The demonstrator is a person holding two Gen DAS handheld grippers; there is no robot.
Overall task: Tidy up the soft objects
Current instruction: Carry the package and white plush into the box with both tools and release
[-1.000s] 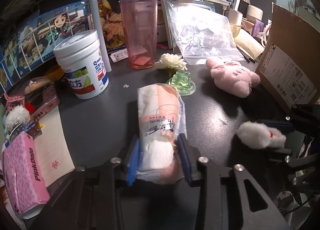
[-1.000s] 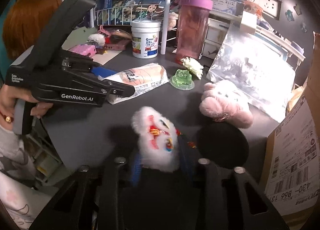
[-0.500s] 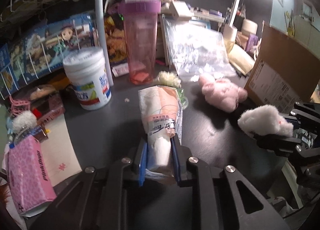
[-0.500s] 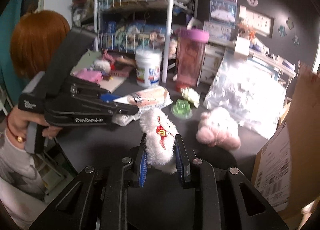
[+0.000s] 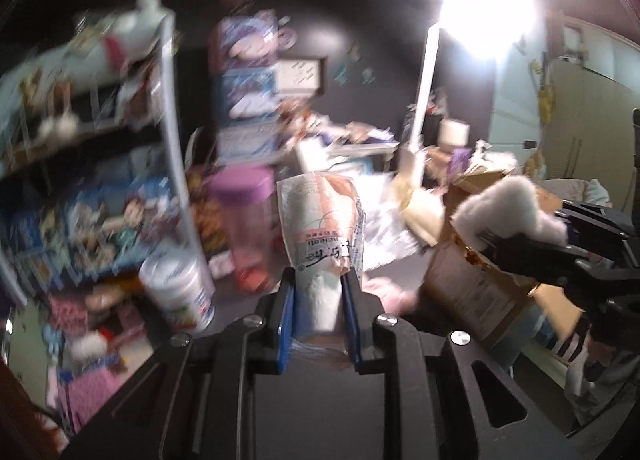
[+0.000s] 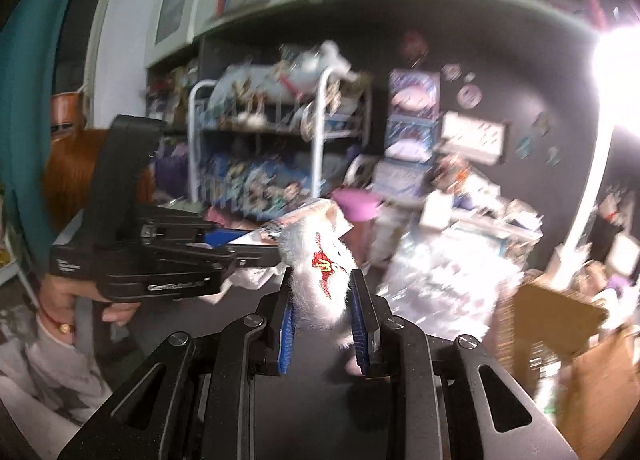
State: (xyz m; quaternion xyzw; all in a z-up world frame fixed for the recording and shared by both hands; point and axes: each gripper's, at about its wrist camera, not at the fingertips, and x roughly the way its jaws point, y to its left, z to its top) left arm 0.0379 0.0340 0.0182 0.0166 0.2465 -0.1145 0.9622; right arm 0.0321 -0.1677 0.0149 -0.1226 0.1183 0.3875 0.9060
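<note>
Both grippers raised above the dark desk, each clamping a soft item.

The left gripper (image 5: 319,310) has its blue-padded fingers (image 5: 286,324) narrowed onto a crinkly plastic tissue pack (image 5: 322,236), white with peach print, standing upright just right of the pink tumbler (image 5: 244,232), a translucent cylinder with a purple lid whose contents are too blurred to tell. The right gripper (image 6: 324,318) pinches a fluffy white plush toy (image 6: 320,280) with red embroidery. A round white tub (image 5: 178,294), lid on, sits left of the tumbler; a brown cardboard box (image 5: 472,292) stands well right of it.
</note>
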